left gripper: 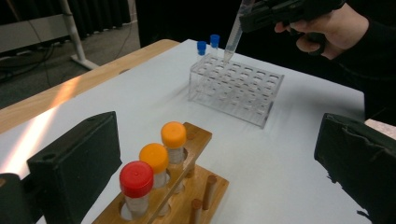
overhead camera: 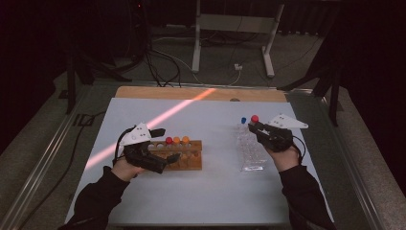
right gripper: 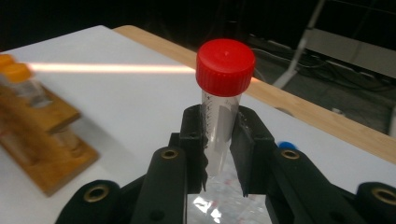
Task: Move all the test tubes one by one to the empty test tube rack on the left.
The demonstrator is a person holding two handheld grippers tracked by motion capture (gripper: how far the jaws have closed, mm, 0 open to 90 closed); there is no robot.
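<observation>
Pretty dark room overall, black curtains [overhead camera: 57,28] are hanging along the back and sides. A grey carpeted floor [overhead camera: 43,139] is running around the table [overhead camera: 210,191], which is wearing a white top with a strip of bare wood [overhead camera: 143,92] showing along the 12 o'clock edge. A warm orange streak of light [overhead camera: 158,120] is cutting diagonally across it from 7 toward 12. Behind, at 12 o'clock, a grey metal stand [overhead camera: 234,33] is sitting on the floor with black cables [overhead camera: 158,67] snaking around at 11 and a white plug [overhead camera: 238,67] lying nearby. Metal rails [overhead camera: 48,158] are framing the table at 9 and 3
</observation>
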